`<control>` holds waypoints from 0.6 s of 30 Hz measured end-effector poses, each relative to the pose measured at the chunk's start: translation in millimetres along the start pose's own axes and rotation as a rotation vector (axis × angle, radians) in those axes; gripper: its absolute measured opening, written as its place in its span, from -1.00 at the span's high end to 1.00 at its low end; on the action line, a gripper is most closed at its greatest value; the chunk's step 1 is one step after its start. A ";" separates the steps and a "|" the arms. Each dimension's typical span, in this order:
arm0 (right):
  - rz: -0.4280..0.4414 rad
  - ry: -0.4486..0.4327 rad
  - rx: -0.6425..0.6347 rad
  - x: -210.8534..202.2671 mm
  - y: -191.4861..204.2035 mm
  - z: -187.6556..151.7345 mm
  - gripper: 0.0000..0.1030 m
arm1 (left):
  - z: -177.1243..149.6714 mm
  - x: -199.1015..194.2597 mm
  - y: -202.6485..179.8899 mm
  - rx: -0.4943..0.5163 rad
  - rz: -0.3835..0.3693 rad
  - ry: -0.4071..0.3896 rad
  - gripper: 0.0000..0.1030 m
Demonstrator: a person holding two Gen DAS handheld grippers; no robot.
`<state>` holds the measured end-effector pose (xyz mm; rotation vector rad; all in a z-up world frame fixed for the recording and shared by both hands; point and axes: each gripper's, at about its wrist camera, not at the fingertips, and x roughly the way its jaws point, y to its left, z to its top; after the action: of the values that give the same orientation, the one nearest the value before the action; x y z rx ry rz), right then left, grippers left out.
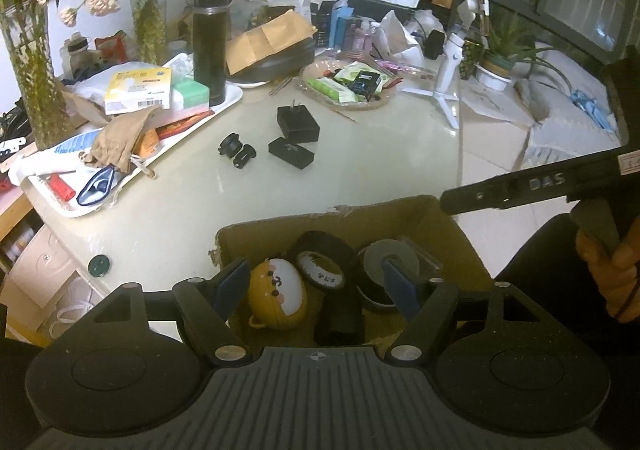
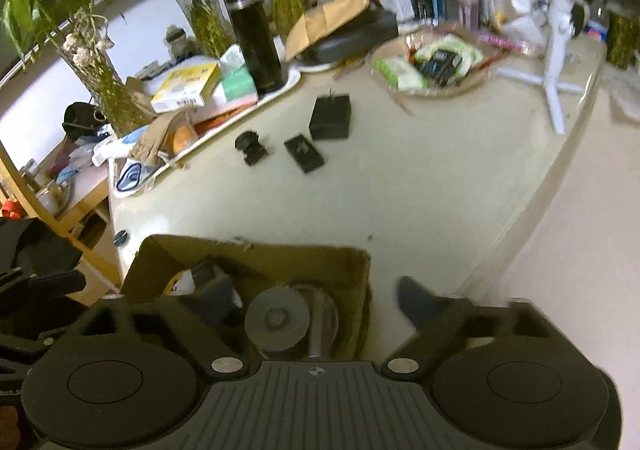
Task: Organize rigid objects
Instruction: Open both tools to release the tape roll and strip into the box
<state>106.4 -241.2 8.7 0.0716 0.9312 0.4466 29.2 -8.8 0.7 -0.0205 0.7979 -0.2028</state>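
Observation:
An open cardboard box (image 1: 448,226) stands at the table's near edge. It holds a yellow cartoon case (image 1: 276,296), a black tape roll (image 1: 324,262), a grey roll (image 1: 394,256) and a dark block. My left gripper (image 1: 316,284) is open and empty just above the box. My right gripper (image 2: 316,302) is open and empty, straddling the box's right wall (image 2: 360,290). Farther out on the table lie a black plug adapter (image 1: 298,124), a small black box (image 1: 291,153) and a black lens piece (image 1: 237,150); they also show in the right wrist view: adapter (image 2: 331,118), box (image 2: 304,153), lens piece (image 2: 251,146).
A white tray (image 1: 230,102) with boxes and a black flask (image 1: 209,46) lies at the left. Plant vases stand behind it. A basket of packets (image 1: 348,84) and a white tripod (image 1: 448,62) stand farther back. The right gripper's body (image 1: 532,186) crosses at the right.

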 end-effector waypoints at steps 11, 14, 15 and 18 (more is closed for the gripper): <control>0.005 0.039 -0.046 3.9 5.9 -7.0 -1.00 | -2.9 1.9 0.6 -0.001 0.011 0.017 -0.42; 0.001 0.051 -0.060 4.8 7.2 -9.8 -1.00 | -3.5 2.8 0.5 0.002 0.023 0.026 -0.42; 0.000 0.053 -0.063 4.9 7.4 -10.8 -1.00 | -3.7 3.1 0.7 0.002 0.026 0.030 -0.42; -0.009 0.064 -0.070 6.8 7.4 -13.6 -1.00 | -4.3 4.7 2.3 0.000 0.035 0.041 -0.42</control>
<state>96.7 -233.5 -2.9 -0.0105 0.9774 0.4750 29.8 -7.1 -5.9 -0.0027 0.8388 -0.1705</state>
